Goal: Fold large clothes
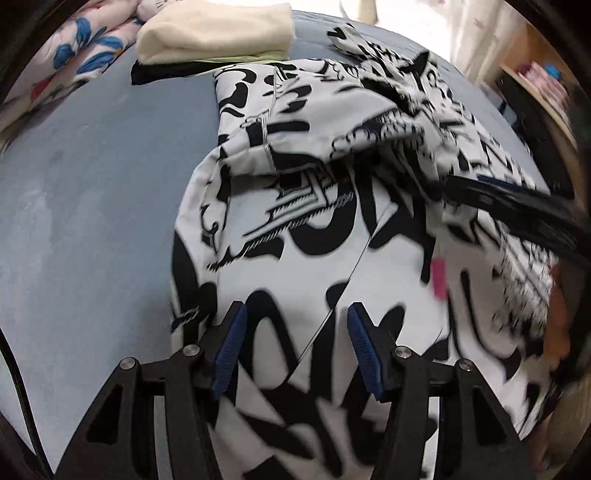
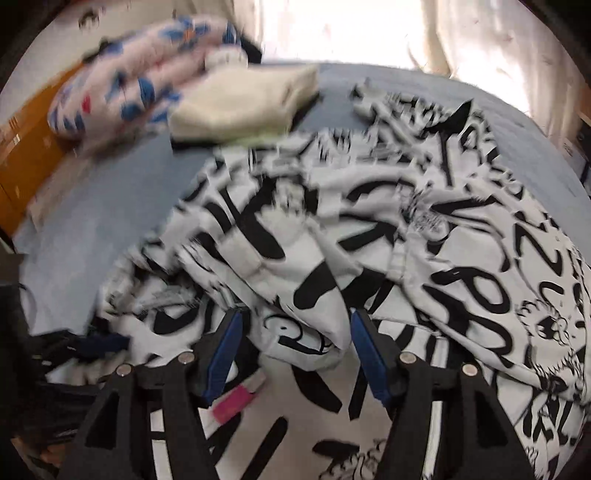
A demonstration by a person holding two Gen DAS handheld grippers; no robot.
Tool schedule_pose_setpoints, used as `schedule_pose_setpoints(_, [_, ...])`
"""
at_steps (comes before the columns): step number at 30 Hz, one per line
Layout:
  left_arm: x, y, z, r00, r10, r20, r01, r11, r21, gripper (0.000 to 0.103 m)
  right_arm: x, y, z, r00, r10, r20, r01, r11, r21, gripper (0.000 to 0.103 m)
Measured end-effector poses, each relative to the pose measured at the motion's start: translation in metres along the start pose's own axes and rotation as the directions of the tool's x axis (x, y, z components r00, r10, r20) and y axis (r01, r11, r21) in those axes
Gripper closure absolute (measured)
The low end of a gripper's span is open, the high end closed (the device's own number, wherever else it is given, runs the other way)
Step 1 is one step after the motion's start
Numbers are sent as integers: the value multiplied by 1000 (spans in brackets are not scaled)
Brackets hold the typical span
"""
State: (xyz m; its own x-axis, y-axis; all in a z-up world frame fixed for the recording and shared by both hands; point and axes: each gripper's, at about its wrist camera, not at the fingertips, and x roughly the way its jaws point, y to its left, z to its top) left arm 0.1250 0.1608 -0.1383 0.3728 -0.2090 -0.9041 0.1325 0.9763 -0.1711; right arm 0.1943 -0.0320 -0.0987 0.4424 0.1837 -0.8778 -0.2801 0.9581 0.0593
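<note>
A large white garment with black graffiti print (image 1: 332, 221) lies crumpled on a blue-grey bed (image 1: 92, 184). My left gripper (image 1: 295, 332) is open just above its near part, with nothing between the blue pads. The right gripper's dark arm (image 1: 517, 210) reaches in from the right over the cloth. In the right wrist view the same garment (image 2: 369, 240) is bunched in folds. My right gripper (image 2: 295, 339) is open, with a raised fold of cloth between the pads. A pink tag (image 2: 232, 402) lies by its left finger.
A folded cream cloth (image 1: 218, 33) on a dark one sits at the far side of the bed. A floral quilt (image 1: 85, 48) lies at the far left. A wooden cabinet (image 2: 33, 147) stands left, shelves (image 1: 535, 92) right, and curtains (image 2: 369, 29) behind.
</note>
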Motion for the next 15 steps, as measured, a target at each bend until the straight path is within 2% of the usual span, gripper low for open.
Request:
schedule_pose_setpoints(3, [-5,0,-12,999,30,11,-31,998,58,48,14,3,4,999,-52,-12,52,998,-34,42])
schedule_pose_setpoints(4, [-6,0,-14,999,37,15,-38,997,65,48,15,3,6,998,-62,-11,62,997,-35,45])
schedule_pose_setpoints(5, [-9,2,-18,999,46,21,-47,996,75,48,14,2,8,998,-64,-5,64,997,-30,64])
schedule_pose_setpoints(7, [-12,1,-20,998,54,24,-56,995,82,48,10,-5,14,999,-41,0,41,999,10,83])
schedule_pose_setpoints(11, [-18,2,-24,998,62,23,-64,994,94,48,-25,-42,11,996,1,92,-18,982,185,86])
schedule_pose_setpoints(13, [-20,1,-27,997,73,26,-76,991,113,48,-41,-76,-3,993,-4,119,-34,947,319,86])
schedule_pose_setpoints(15, [-22,1,-32,996,81,29,-85,988,131,48,-43,-111,-26,997,-17,78,-19,901,434,86])
